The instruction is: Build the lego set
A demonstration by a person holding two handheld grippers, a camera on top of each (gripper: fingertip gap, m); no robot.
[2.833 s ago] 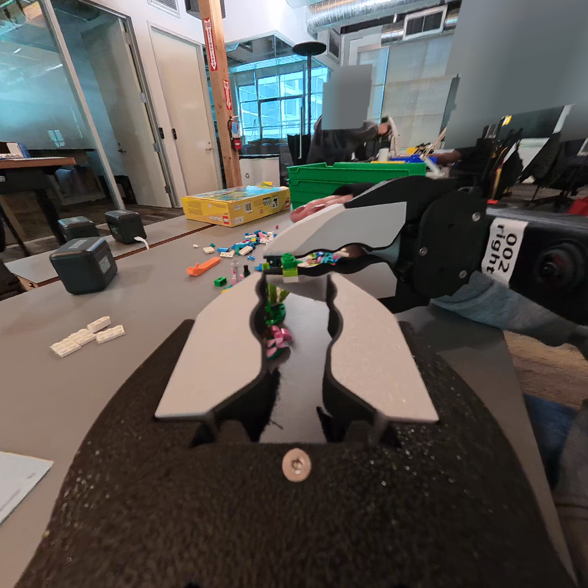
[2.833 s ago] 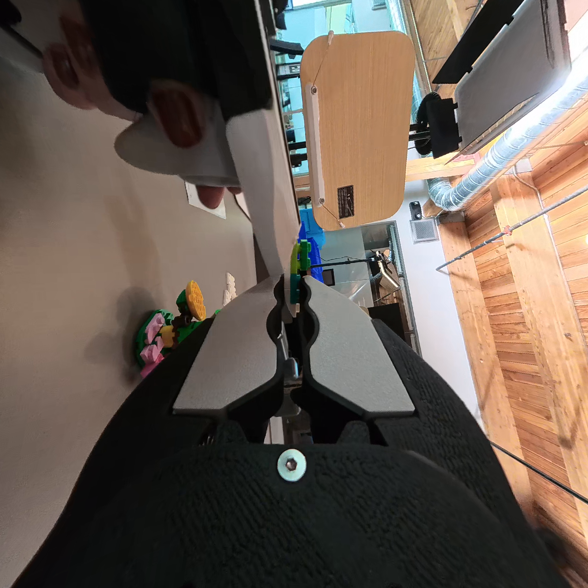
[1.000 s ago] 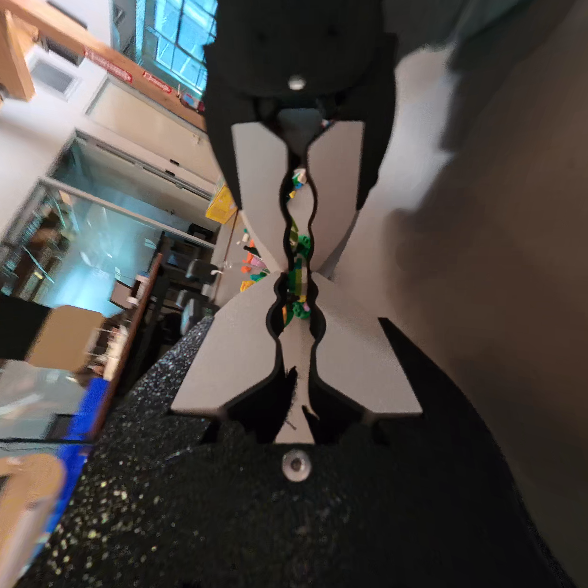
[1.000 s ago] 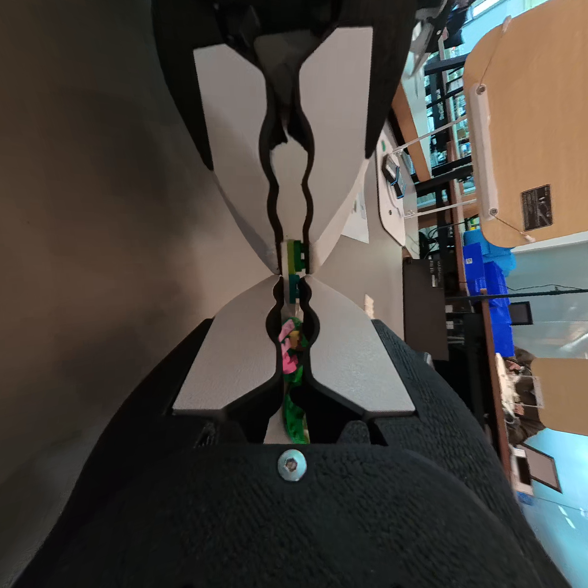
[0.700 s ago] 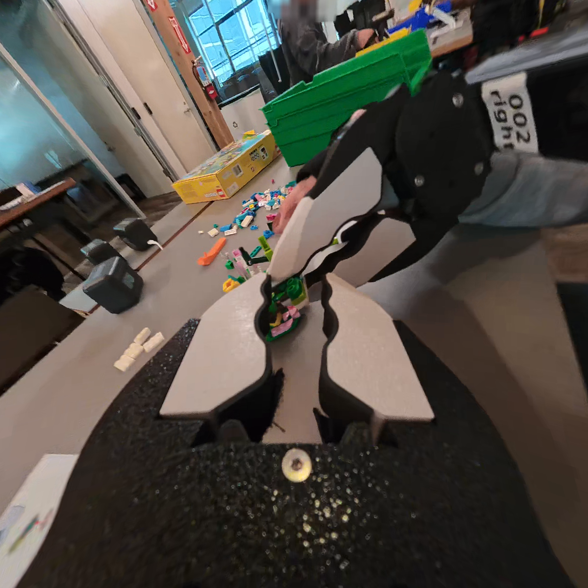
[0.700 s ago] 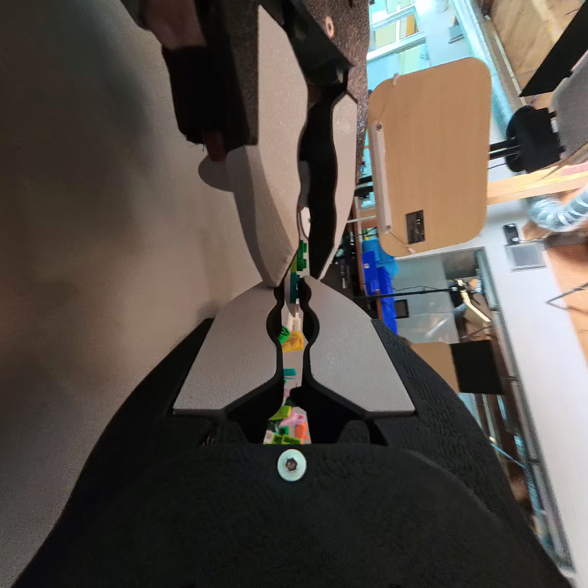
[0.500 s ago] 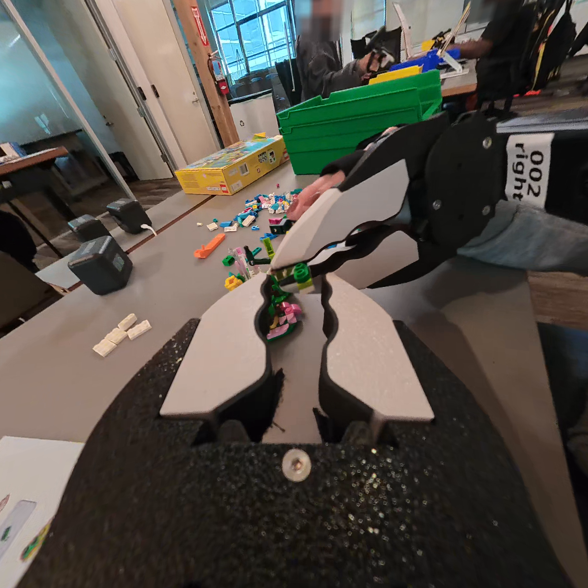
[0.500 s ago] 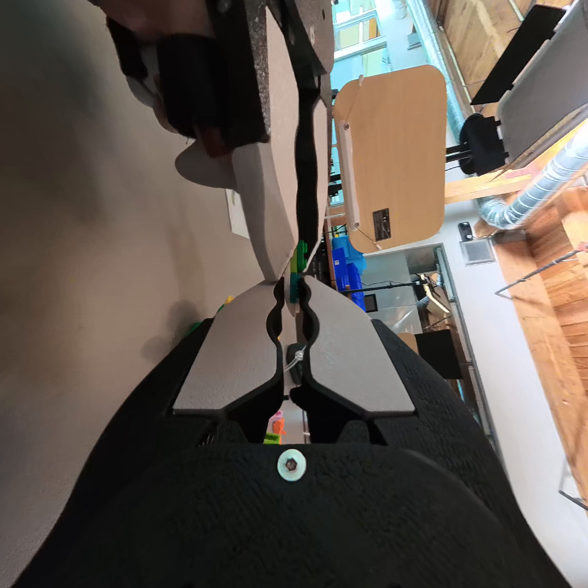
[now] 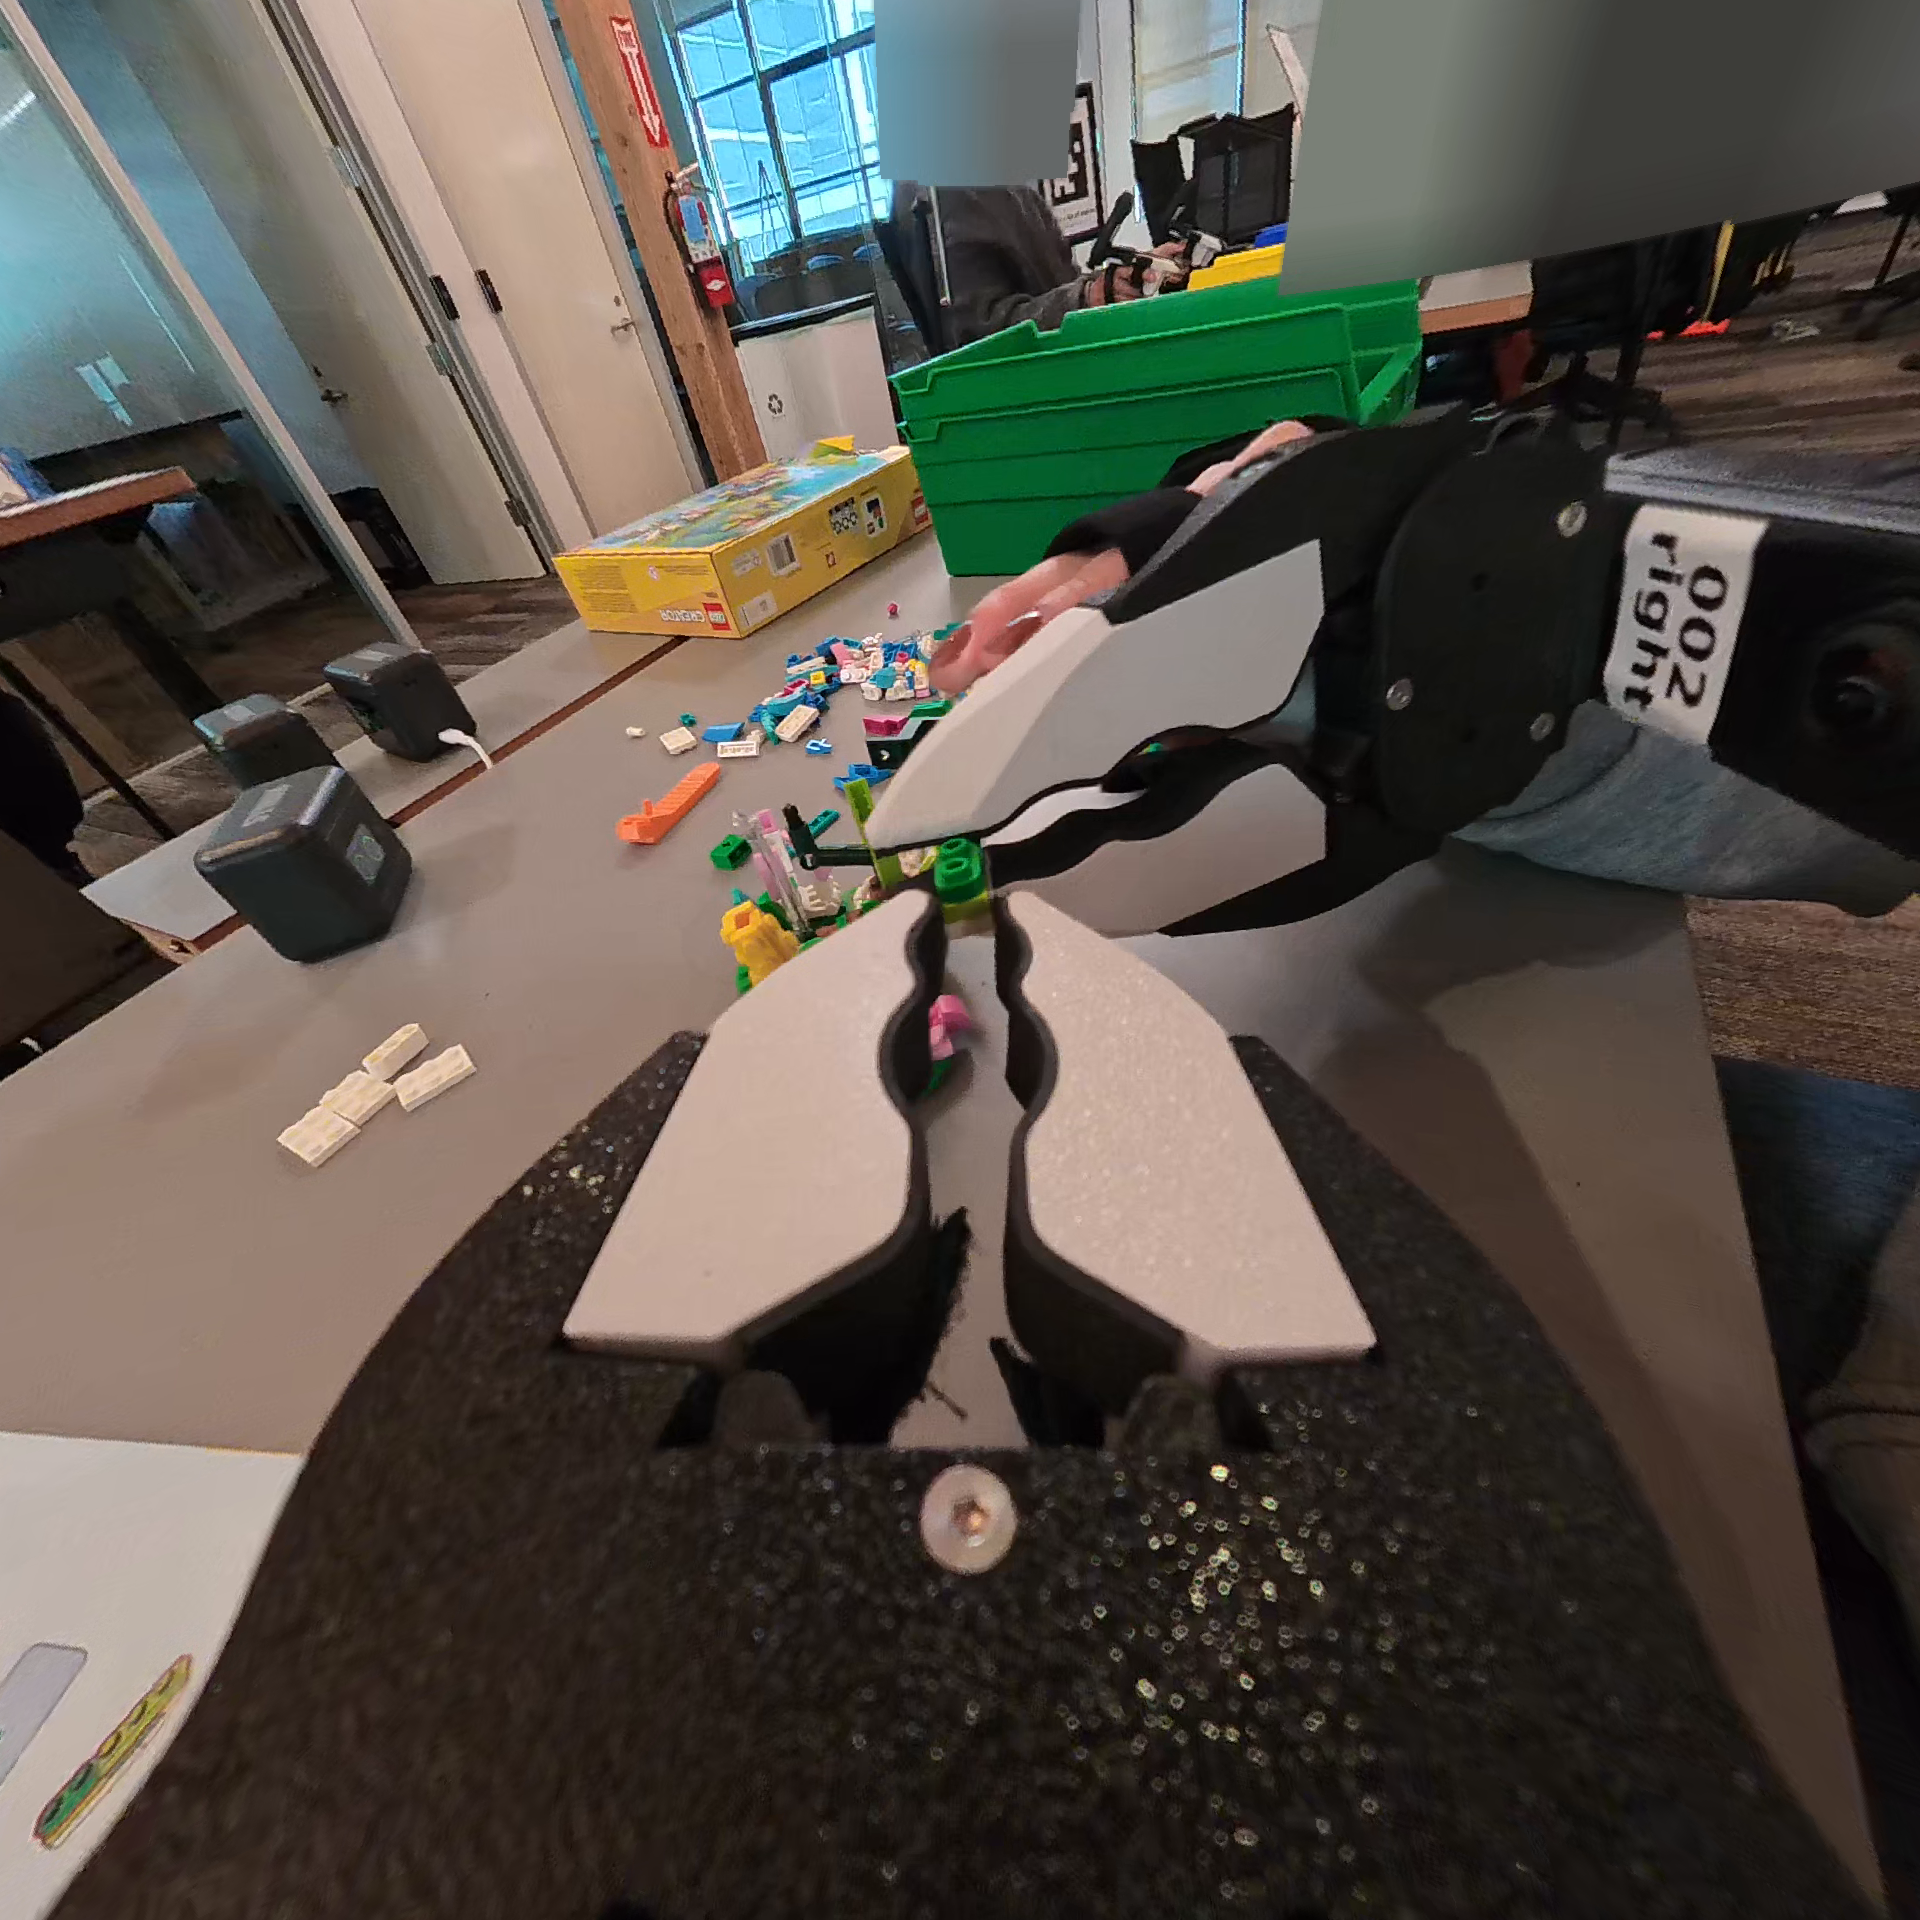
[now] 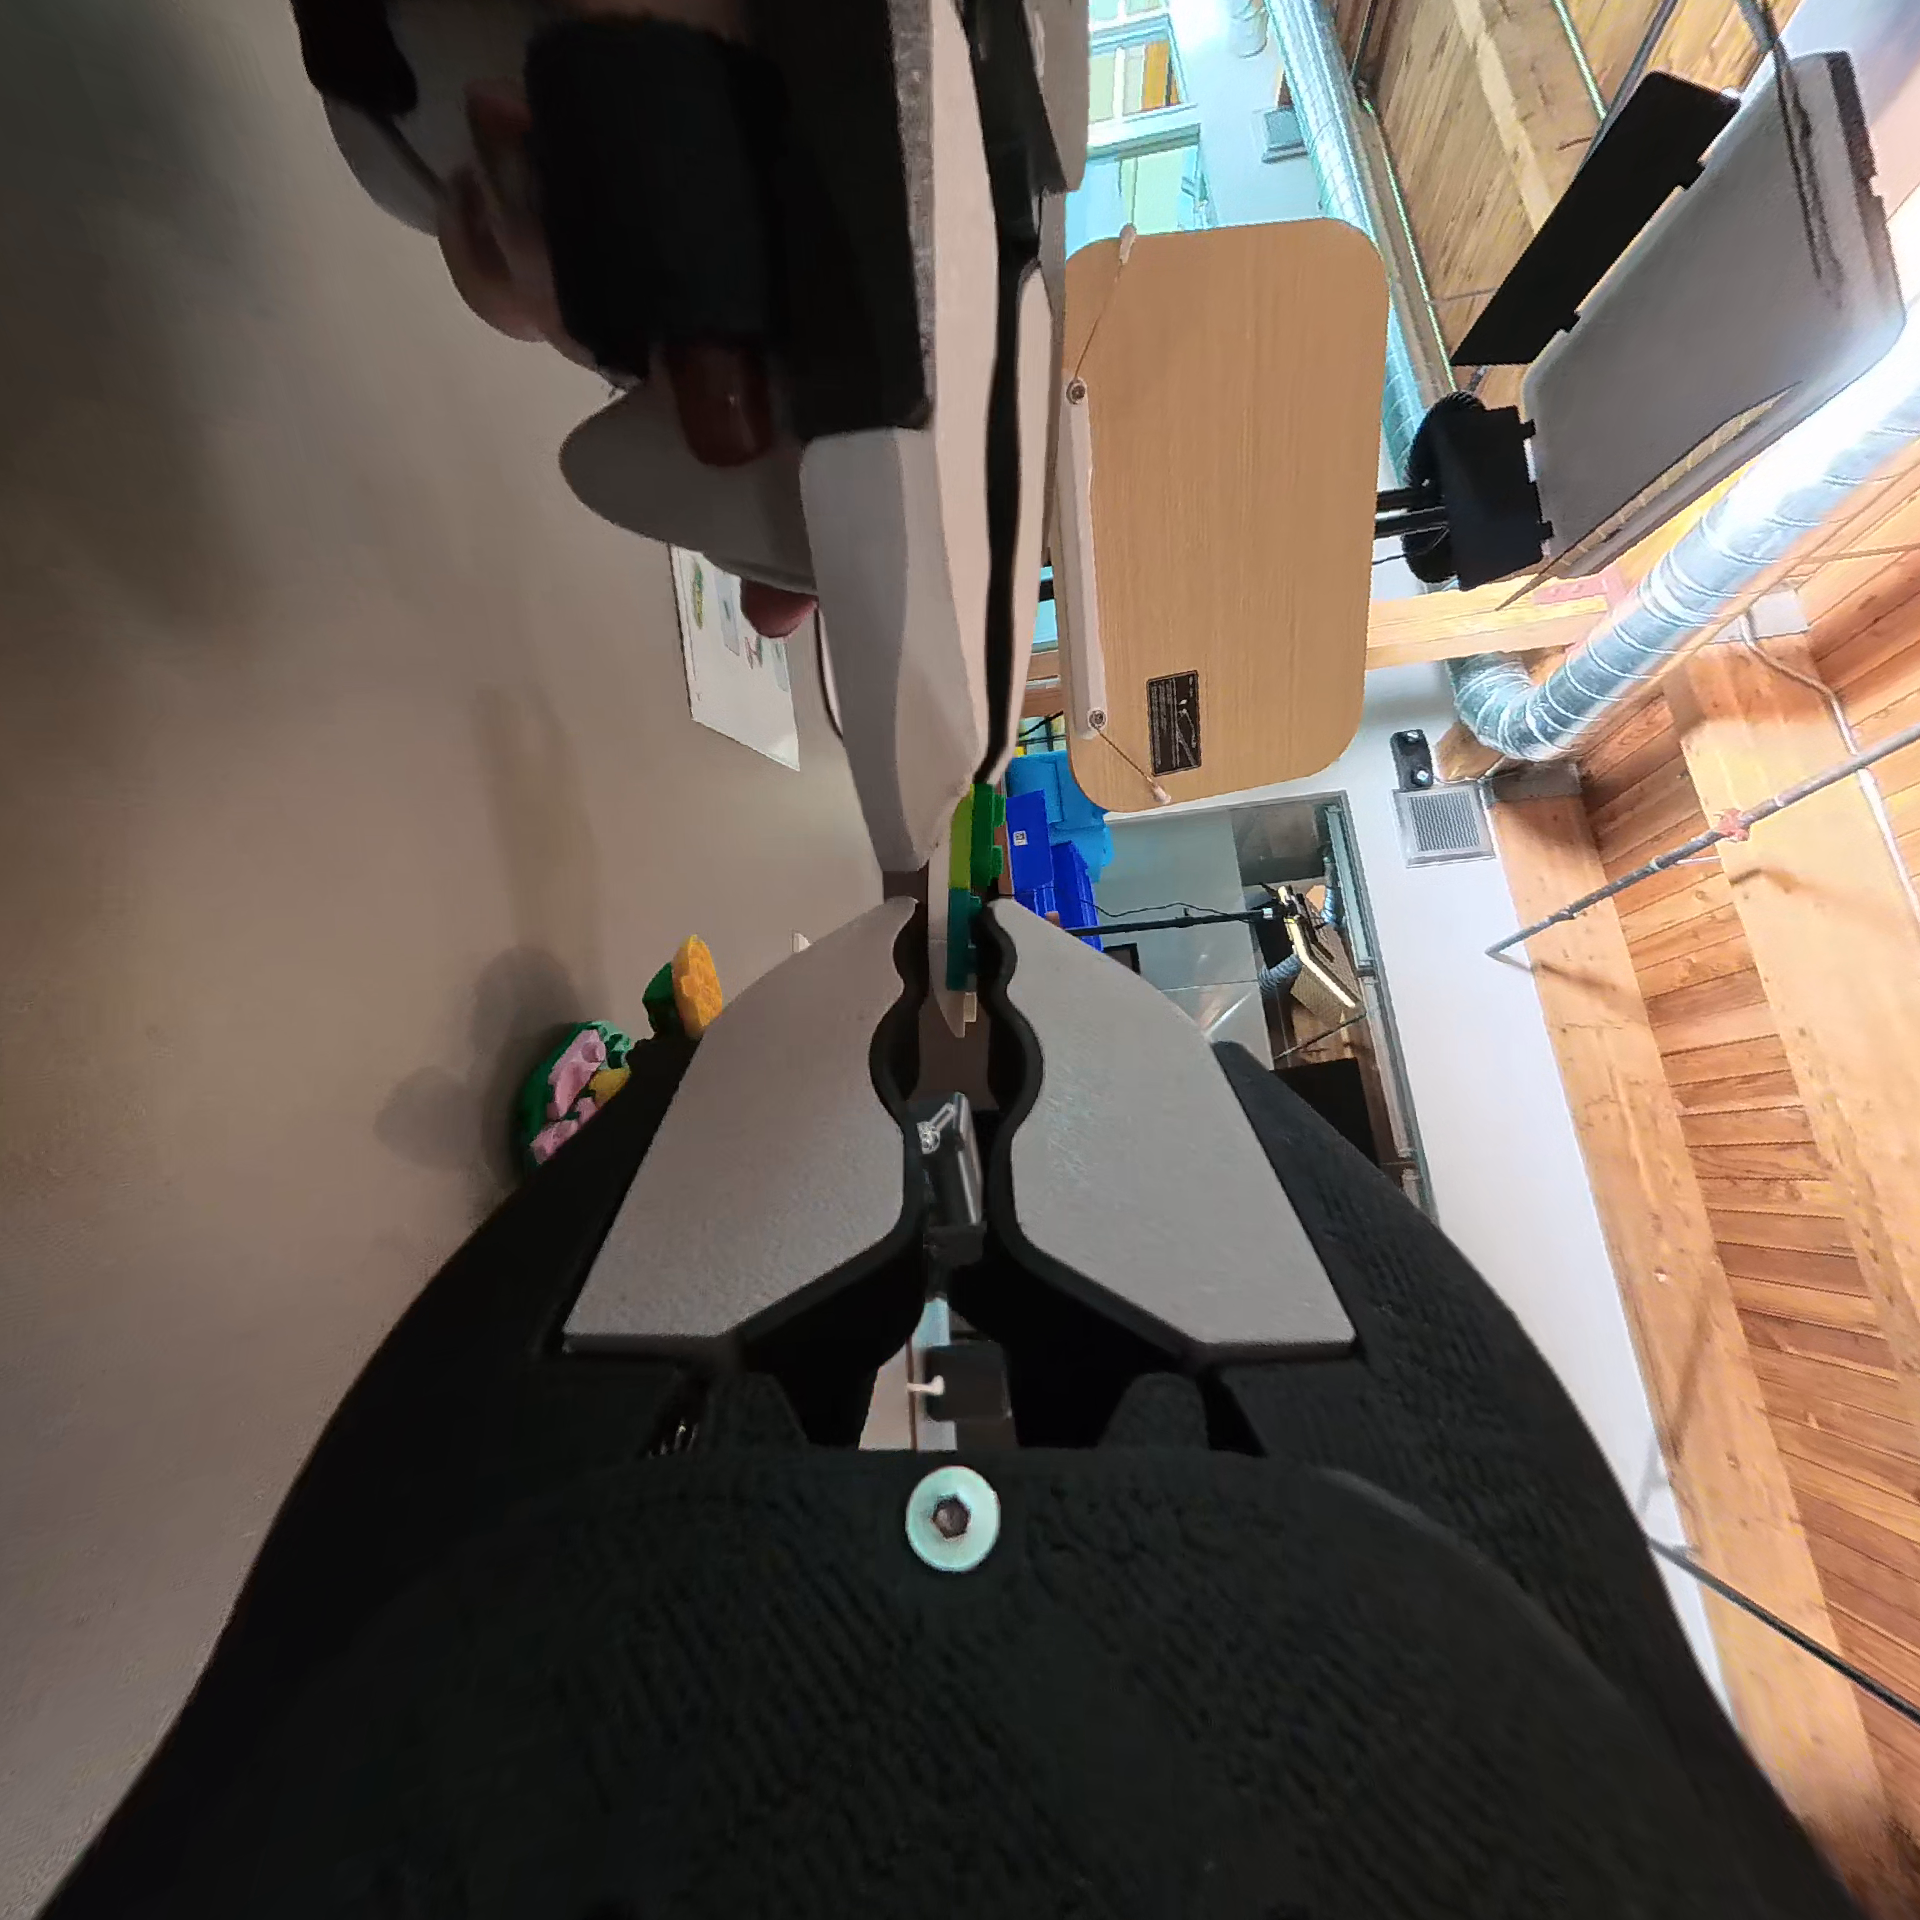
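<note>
The grey worktop (image 9: 436,997) fills the left and middle of the left wrist view. At upper centre stand stacked green bins (image 9: 1143,416), with a yellow box (image 9: 738,561) to their left. Dark cube-shaped devices (image 9: 301,862) sit at mid left, and a spread of loose coloured bricks (image 9: 821,696) lies below the box, an orange tool (image 9: 665,805) beside it. A small flower build (image 9: 779,914) stands on the worktop just left of the fingertips.

At frame centre the two hand-held grippers meet on one small brick strip. The left hand-held gripper (image 9: 966,909) is clenched on its lime and green end (image 9: 961,878). The right hand-held gripper (image 10: 951,930), entering from the right, is clenched on the teal end (image 10: 961,935).

Both grips are shallow, at the very tips. A twist or uneven pull could likely pop the strip apart or flick it down onto the flower build.
</note>
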